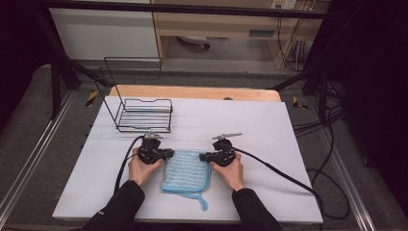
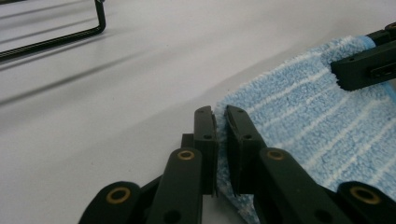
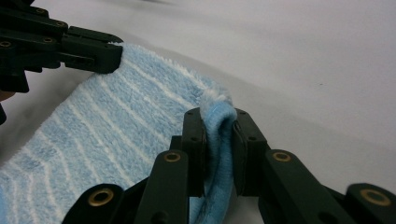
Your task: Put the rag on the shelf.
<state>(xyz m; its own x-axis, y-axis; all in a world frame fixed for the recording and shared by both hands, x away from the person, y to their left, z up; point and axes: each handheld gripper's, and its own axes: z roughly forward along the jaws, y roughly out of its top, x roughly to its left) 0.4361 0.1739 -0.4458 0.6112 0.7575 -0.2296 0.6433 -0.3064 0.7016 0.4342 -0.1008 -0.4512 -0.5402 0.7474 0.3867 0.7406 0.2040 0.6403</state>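
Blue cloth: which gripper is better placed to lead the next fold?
Neither clearly. The left gripper and right gripper are each shut on a far corner of the blue cloth; probably they move together.

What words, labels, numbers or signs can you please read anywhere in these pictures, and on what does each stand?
None can be read.
Blue label on the wooden furniture behind the table: too small and blurred.
Blue striped cloth, wire rack and both tools: no lettering visible.
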